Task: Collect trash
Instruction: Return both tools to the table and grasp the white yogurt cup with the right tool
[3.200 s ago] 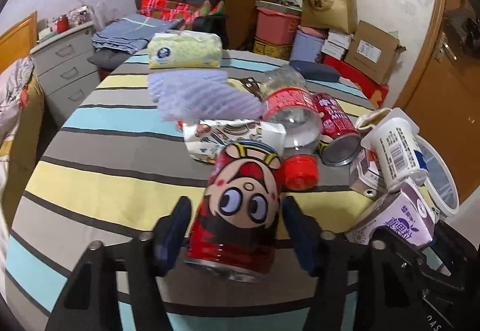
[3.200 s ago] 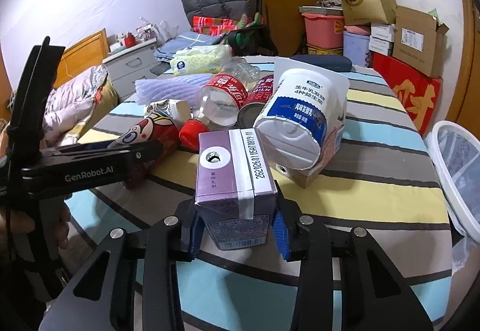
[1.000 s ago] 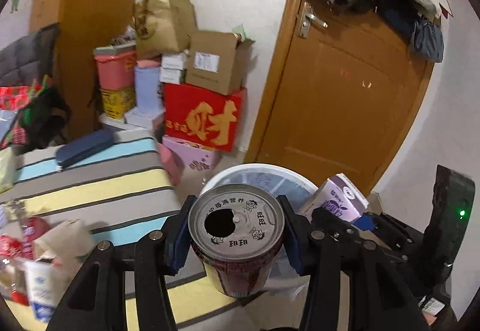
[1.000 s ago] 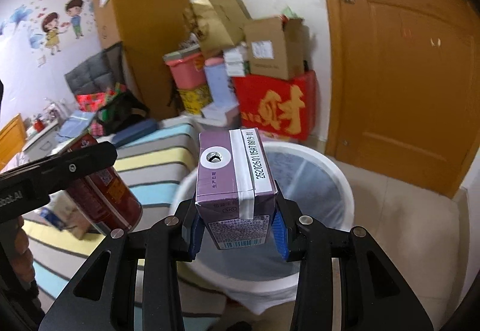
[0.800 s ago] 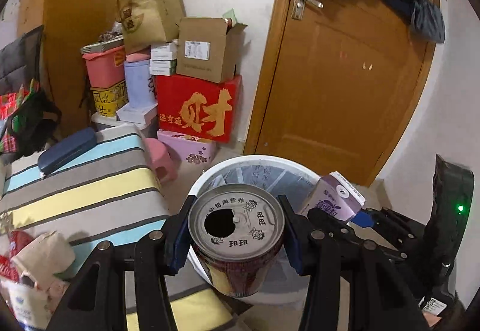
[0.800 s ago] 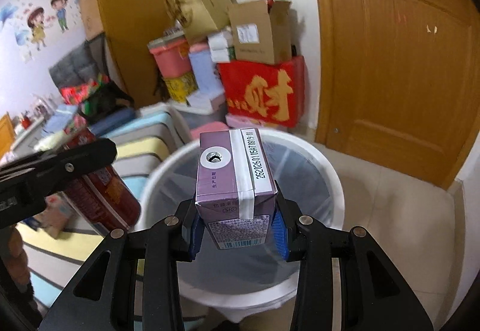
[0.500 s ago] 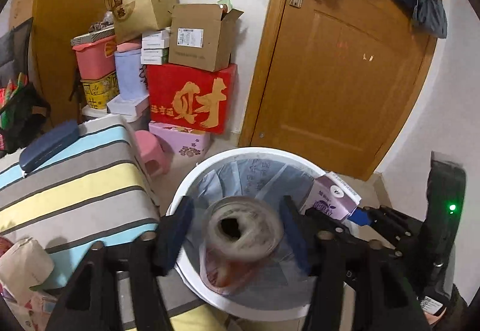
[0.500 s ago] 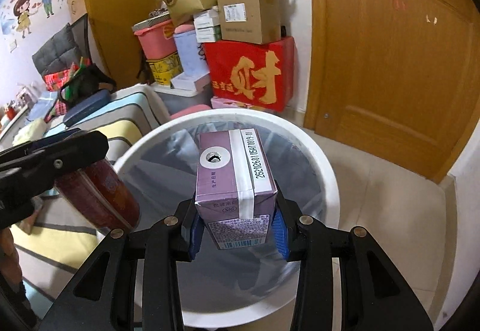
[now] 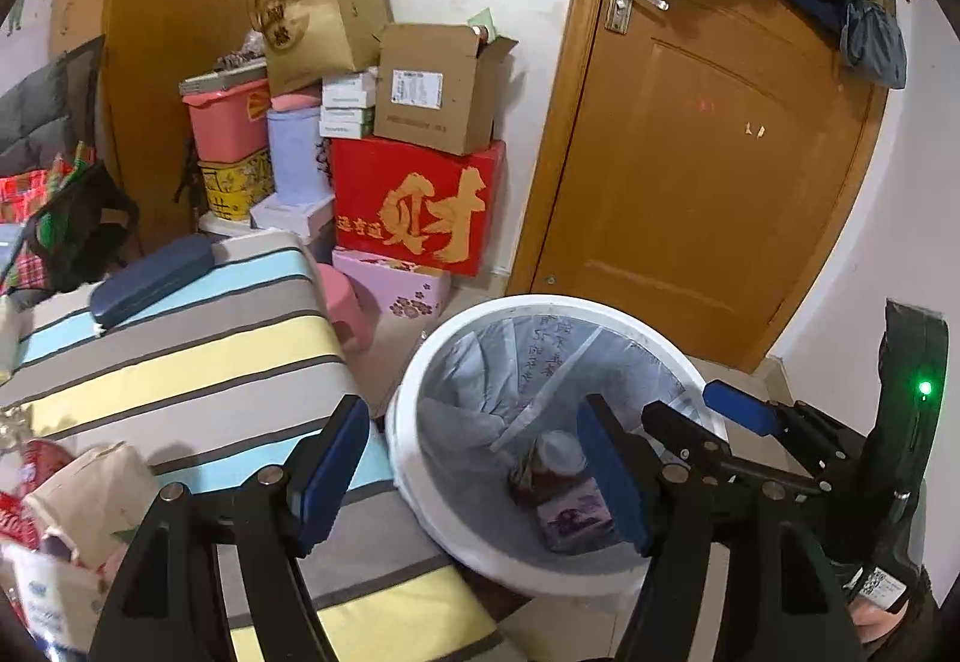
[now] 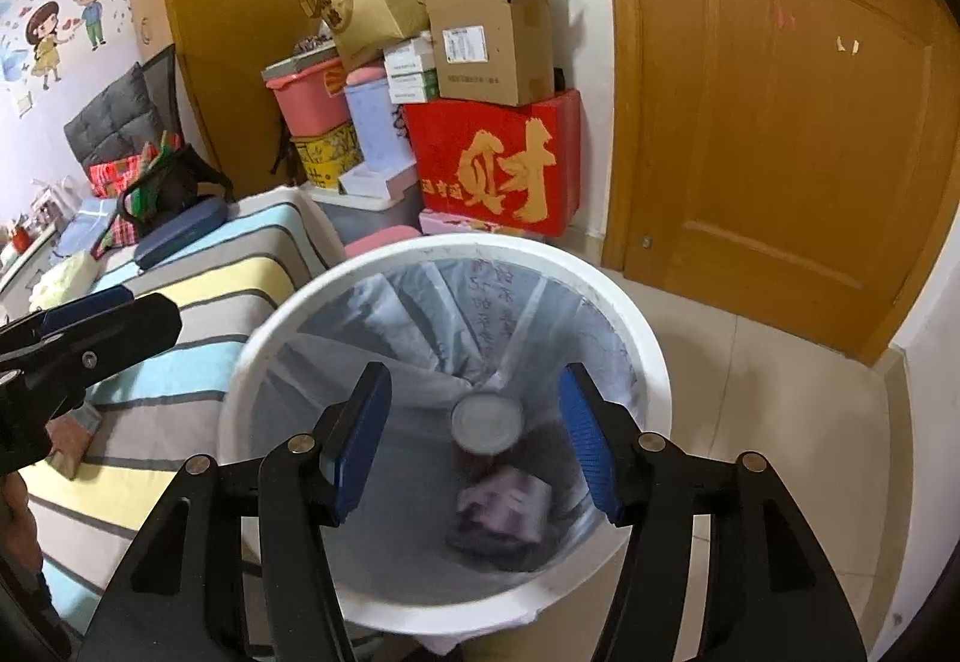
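At far left, on the striped counter (image 9: 180,362), leftover trash (image 9: 78,512) lies in a heap near the edge, and a dark blue case (image 9: 153,278) rests farther back. Just right of the counter's end stands the white bin (image 10: 636,326), lined with a pale bag. The left claw (image 9: 474,473) hangs above the gap between counter edge and bin with its blue pads spread wide and nothing between them. The right claw (image 10: 474,446) is over the bin's mouth, also wide and empty. Down in the bin a red can (image 10: 486,431) stands roughly on end, its silver top facing up, touching a purple carton (image 10: 501,506) that lies just beside it; both are blurred. Behind the bin are stacked boxes (image 10: 492,164), and a wooden door (image 10: 780,110) stands to the right.
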Motion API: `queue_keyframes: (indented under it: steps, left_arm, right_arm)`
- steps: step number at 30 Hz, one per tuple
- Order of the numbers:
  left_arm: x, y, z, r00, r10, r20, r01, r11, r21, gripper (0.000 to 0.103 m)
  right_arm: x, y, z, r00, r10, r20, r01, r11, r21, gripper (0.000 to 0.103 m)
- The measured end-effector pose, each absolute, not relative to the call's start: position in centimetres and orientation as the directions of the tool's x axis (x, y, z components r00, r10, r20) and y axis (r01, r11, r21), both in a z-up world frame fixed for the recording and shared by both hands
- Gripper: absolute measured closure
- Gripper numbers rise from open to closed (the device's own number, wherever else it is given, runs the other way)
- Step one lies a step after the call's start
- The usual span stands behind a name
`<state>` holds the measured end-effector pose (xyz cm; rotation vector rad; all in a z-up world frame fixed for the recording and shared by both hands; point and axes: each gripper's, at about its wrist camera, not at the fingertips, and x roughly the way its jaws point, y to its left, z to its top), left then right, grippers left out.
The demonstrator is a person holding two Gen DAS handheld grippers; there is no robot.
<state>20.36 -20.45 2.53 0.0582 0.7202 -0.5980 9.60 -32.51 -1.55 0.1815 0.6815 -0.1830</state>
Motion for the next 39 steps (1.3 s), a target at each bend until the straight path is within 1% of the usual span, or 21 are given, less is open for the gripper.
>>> queue_keyframes:
  steps: [12, 18, 23, 26, 28, 33, 39]
  left_arm:
    - [16.7, -13.4, 4.4, 0.678, -0.421, -0.602, 0.435, 0.891, -0.133, 0.031]
    - [15.4, -8.3, 4.7, 0.721, -0.366, -0.588, 0.349, 0.925, -0.148, 0.031]
    - [14.2, -3.1, 4.4, 0.757, -0.294, -0.584, 0.251, 0.955, -0.157, 0.031]
    - [13.8, -0.3, 4.1, 0.762, -0.262, -0.593, 0.197, 0.965, -0.174, 0.031]
    - [13.4, 1.6, 4.3, 0.778, -0.234, -0.583, 0.161, 0.971, -0.176, 0.031]
    - [12.6, 5.3, 4.1, 0.794, -0.188, -0.578, 0.113, 0.98, -0.164, 0.031]
    - [12.3, 9.8, 2.8, 0.791, -0.136, -0.596, 0.039, 0.984, -0.173, 0.03]
  right_arm:
    - [8.6, -28.8, -0.1, 0.803, -0.049, -0.594, 0.154, 0.98, 0.127, 0.043]
    - [8.8, -25.9, 0.0, 0.813, -0.001, -0.582, 0.099, 0.986, 0.137, 0.043]
    - [8.7, -23.1, 0.3, 0.821, 0.057, -0.569, 0.034, 0.988, 0.149, 0.043]
    - [8.9, -21.5, 0.4, 0.817, 0.092, -0.569, -0.003, 0.988, 0.154, 0.043]
    - [9.0, -20.5, 0.4, 0.815, 0.111, -0.568, -0.028, 0.988, 0.153, 0.043]
    - [9.1, -17.8, 0.3, 0.803, 0.149, -0.577, -0.077, 0.986, 0.149, 0.043]
    - [9.4, -14.3, 0.3, 0.788, 0.2, -0.583, -0.147, 0.98, 0.137, 0.043]
